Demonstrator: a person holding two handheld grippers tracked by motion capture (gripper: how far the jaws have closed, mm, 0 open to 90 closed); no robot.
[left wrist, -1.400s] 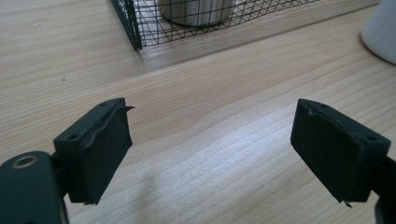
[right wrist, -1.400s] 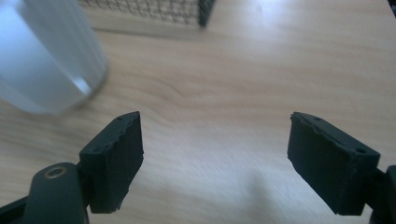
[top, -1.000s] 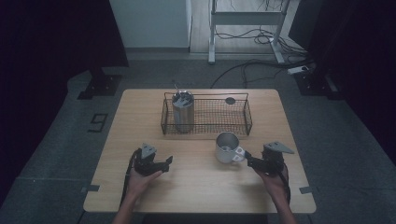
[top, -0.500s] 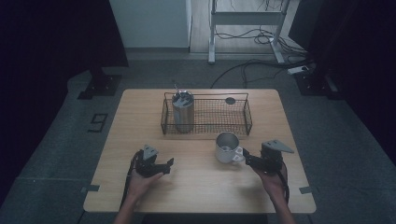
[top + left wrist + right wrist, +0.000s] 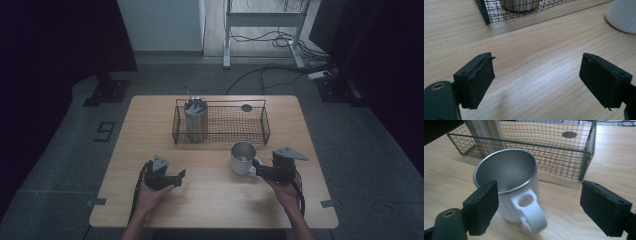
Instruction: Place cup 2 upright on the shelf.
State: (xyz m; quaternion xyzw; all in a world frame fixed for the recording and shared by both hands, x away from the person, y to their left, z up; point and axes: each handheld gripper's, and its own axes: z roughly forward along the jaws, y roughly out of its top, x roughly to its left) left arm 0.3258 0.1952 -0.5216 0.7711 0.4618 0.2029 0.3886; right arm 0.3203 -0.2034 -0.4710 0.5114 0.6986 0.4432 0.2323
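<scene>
Nearest the person, the left hand-held gripper (image 5: 172,178) rests low over the bare wooden surface (image 5: 210,210), its jaws spread wide with nothing between them. In the left gripper view only wood grain lies between the two black pads (image 5: 477,80), so this hand appears to be waiting, kept well apart from the work on the other side.

The right hand-held gripper (image 5: 257,168) is level with it across the surface and points at the white mug (image 5: 242,158). Its jaws are also wide and hold nothing. In the right gripper view the mug (image 5: 511,192) stands upright on the surface, its metal-lined mouth open upward and its handle (image 5: 530,212) turned toward the camera, lying between the two pads but closer to the left one. The handle facing the hand seems to be why the gripper comes in from this side: judged from the pictures, the step in hand is a reach for the handle, and closing would call for centring it between the jaws first.

Just beyond the mug sits the black wire basket (image 5: 260,131), open at the top. A tall steel tumbler (image 5: 196,119) stands upright in its left end and a small dark disc (image 5: 246,107) lies near its far right corner. The free room in the middle looks like a likely place for the mug.
</scene>
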